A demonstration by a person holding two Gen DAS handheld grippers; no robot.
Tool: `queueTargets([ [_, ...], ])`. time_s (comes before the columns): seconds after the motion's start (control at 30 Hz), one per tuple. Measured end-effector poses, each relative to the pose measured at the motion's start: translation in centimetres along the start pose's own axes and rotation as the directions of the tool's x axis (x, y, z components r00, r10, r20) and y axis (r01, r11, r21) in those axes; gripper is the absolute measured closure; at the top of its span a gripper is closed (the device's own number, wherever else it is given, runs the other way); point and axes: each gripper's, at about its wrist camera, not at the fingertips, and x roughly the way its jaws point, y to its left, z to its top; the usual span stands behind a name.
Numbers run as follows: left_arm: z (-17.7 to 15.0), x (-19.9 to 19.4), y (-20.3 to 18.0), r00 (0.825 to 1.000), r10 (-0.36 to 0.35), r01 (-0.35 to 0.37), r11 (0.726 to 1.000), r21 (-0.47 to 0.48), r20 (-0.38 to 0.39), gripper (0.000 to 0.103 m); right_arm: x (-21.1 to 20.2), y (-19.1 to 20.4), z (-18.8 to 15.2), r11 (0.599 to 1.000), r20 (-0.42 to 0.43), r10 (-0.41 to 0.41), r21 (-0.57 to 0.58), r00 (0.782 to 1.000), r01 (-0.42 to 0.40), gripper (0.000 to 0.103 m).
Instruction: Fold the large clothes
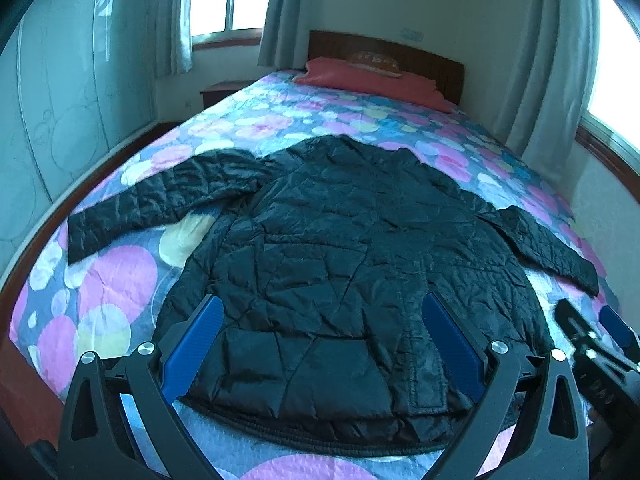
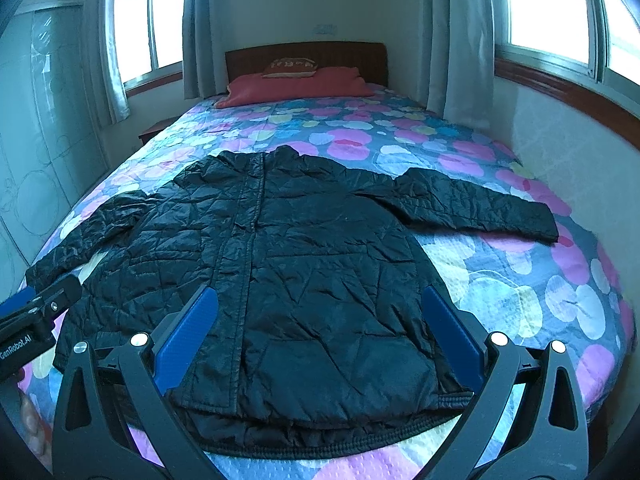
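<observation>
Black quilted jacket (image 1: 340, 260) lies flat on the bed (image 1: 120, 280), front up, hem toward me, collar toward the red pillow (image 2: 296, 84). Both sleeves spread out to the sides over the circle-patterned bedspread.

My left tool (image 1: 324, 312) hangs above the hem, blue pads (image 1: 192, 344) spread wide, holding nothing. My right tool (image 2: 320, 308) likewise: wide, empty, above the hem.

Windows with curtains (image 2: 460, 40) flank the headboard (image 2: 304, 54).
</observation>
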Motion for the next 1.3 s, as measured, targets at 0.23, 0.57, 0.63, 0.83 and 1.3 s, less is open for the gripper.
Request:
queueTargets([
  [0.23,1.8,4.2,2.2,0.996,0.075,-0.077,0.995,-0.055,-0.042,0.004,3.1,-5.5,0.2,0.99,-0.014,0.014,0.144,1.0,-0.011,0.002],
  [0.57,2.9,10.7,6.9,0.976,0.168,-0.192,0.965,-0.178,-0.139,0.004,9.7,-20.6,0.3,0.878,-0.057,-0.074,0.47,0.996,0.092,0.038],
  [0.63,3.0,11.7,7.8,0.972,0.176,-0.207,0.956,-0.208,-0.158,0.004,11.2,-24.3,0.5,0.831,-0.051,-0.082,0.548,0.995,0.097,0.038],
  [0.83,2.9,14.2,9.8,0.957,0.215,-0.263,0.928,-0.266,-0.197,0.004,16.0,-34.0,0.8,0.672,-0.042,-0.14,0.73,0.989,0.126,0.038],
  [1.3,2.4,18.3,10.9,0.911,0.306,-0.374,0.896,-0.24,-0.276,0.004,22.4,-41.0,0.5,0.506,0.014,-0.247,0.855,0.969,0.117,0.045],
])
